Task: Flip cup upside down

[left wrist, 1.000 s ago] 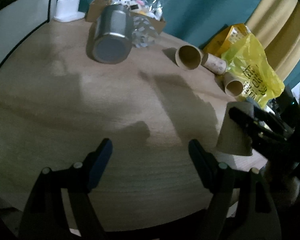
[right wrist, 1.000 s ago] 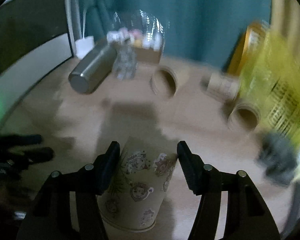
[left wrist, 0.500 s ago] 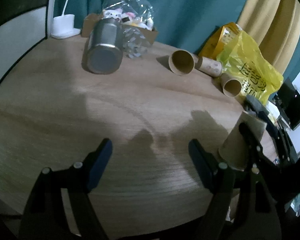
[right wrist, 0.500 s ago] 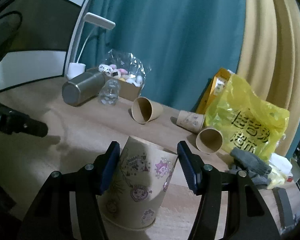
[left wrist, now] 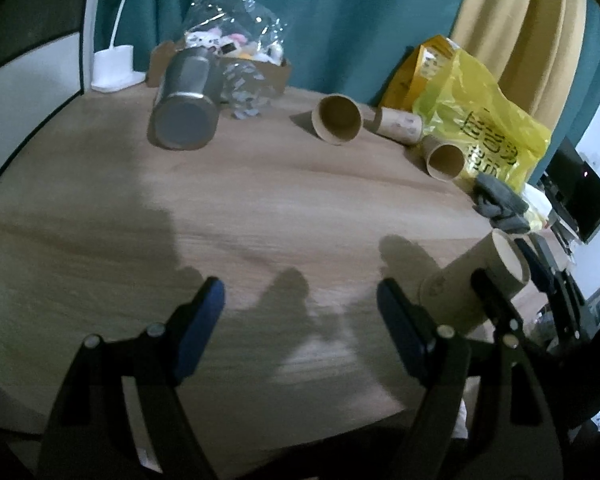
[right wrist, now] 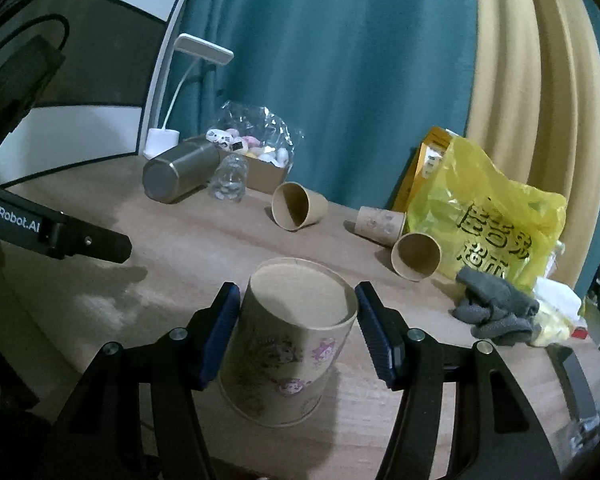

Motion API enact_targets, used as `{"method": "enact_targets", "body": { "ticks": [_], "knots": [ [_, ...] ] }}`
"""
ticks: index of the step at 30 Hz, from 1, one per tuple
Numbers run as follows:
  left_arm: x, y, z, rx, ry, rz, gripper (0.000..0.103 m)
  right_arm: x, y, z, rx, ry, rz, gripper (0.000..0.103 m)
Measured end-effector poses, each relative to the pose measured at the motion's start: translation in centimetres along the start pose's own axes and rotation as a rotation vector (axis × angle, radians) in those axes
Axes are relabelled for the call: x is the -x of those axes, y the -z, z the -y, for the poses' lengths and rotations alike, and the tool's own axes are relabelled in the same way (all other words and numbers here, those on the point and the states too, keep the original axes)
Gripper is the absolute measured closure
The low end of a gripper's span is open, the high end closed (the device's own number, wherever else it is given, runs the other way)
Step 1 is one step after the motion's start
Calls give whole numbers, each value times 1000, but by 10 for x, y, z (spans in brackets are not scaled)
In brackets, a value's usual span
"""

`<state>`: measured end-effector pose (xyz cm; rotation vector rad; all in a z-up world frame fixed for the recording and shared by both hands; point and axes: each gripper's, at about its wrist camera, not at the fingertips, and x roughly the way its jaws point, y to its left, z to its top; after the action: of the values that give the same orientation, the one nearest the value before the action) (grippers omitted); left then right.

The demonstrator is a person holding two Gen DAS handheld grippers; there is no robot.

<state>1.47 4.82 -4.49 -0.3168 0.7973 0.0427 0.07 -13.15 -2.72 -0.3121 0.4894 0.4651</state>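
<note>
A brown paper cup with cartoon stickers (right wrist: pixel 288 344) stands upside down on the wooden table (right wrist: pixel 180 272), wide rim down, flat base up. My right gripper (right wrist: pixel 298 320) straddles it with both blue pads close to its sides; the right pad shows a small gap. In the left wrist view the same cup (left wrist: pixel 468 284) appears at the right between the right gripper's fingers. My left gripper (left wrist: pixel 300 320) is open and empty above the table's near edge, left of the cup.
Three more paper cups (right wrist: pixel 298 210) (right wrist: pixel 380 220) (right wrist: pixel 416 256) lie on their sides at the back. A steel flask (right wrist: pixel 180 176) lies beside a box of sweets (right wrist: pixel 256 160). A yellow bag (right wrist: pixel 484 216), a grey cloth (right wrist: pixel 496 308) and a white lamp (right wrist: pixel 164 142) stand around.
The right gripper has tilted upward, so the cup's flat base now shows. The left gripper has drawn back and risen a little. The cup stays between the right fingers.
</note>
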Motion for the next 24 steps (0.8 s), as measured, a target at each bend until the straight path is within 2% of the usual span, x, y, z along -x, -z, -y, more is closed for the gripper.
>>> {"method": "enact_targets", "body": {
  "ticks": [7, 8, 11, 16, 24],
  "knots": [
    [11, 2, 6, -15, 1, 34, 23, 3, -5, 5, -52, -20, -21, 40],
    [14, 2, 7, -16, -1, 41, 23, 3, -7, 5, -58, -23, -28, 39],
    [23, 2, 11, -30, -11, 70, 23, 5, -13, 9, -102, -54, -51, 23],
    [41, 4, 18, -48, -18, 113, 23, 14, -26, 25, -216, -105, -101, 22],
    [67, 10, 42, -90, -7, 161, 23, 37, -39, 42, -298, -122, -161, 22]
  ]
}}
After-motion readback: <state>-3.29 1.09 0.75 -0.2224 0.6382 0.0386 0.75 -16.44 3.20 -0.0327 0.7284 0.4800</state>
